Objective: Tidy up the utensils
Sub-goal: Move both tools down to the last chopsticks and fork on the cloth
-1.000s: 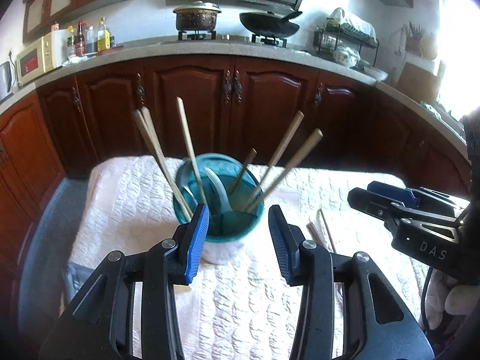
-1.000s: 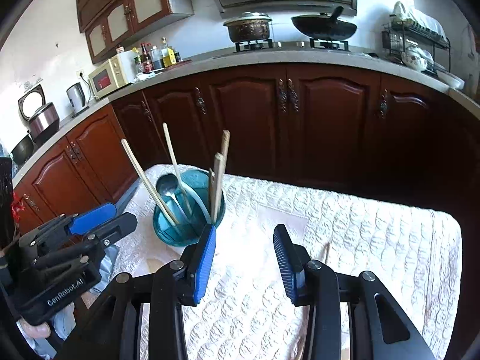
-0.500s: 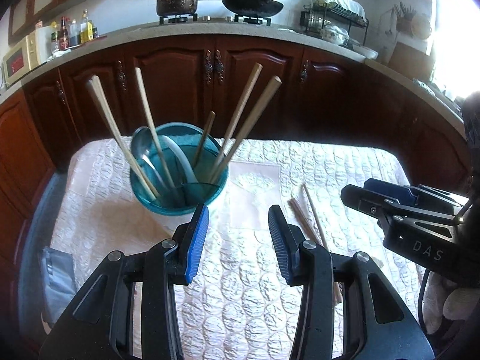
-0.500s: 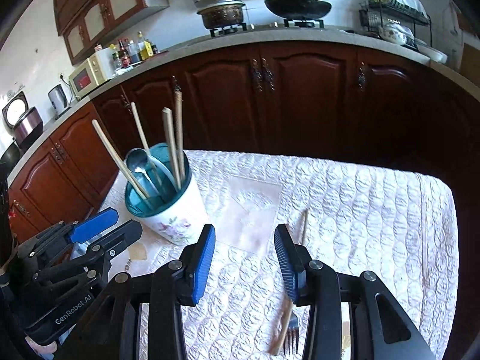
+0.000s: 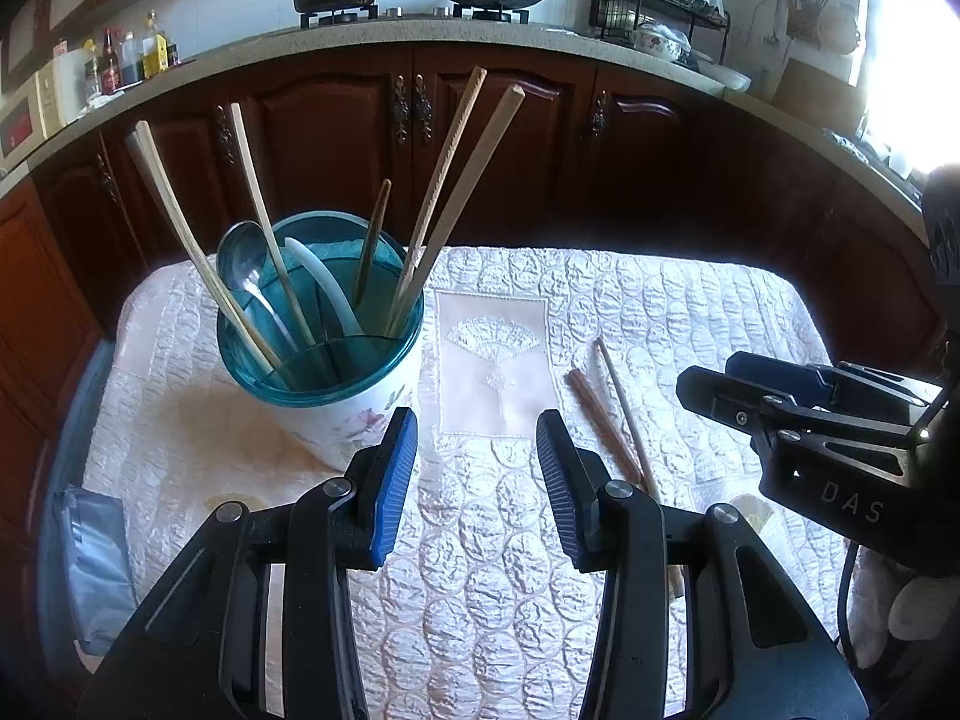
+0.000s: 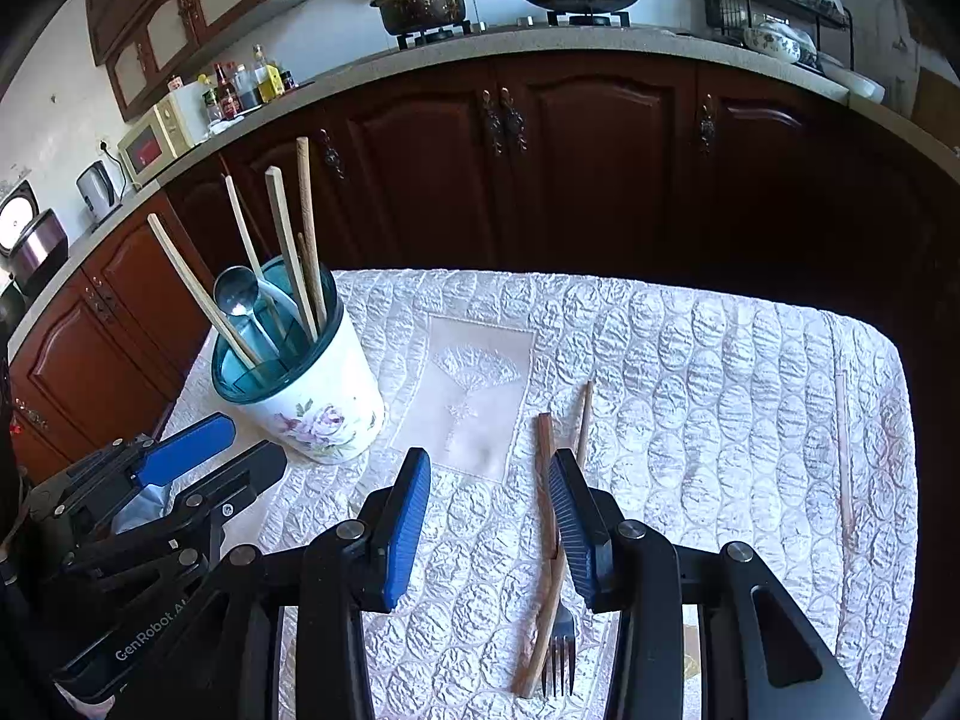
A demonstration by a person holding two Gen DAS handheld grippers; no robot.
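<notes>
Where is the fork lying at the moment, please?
In the right wrist view, the fork lies on the quilted cloth beside a brown chopstick, partly under the right hand-held gripper.

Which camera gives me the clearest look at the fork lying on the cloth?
The right wrist view. The fork lies low in the frame with its tines bare beside the brown chopstick, just below the open right gripper. The left wrist view shows only sticks there; the fork's tines are not visible.
</notes>
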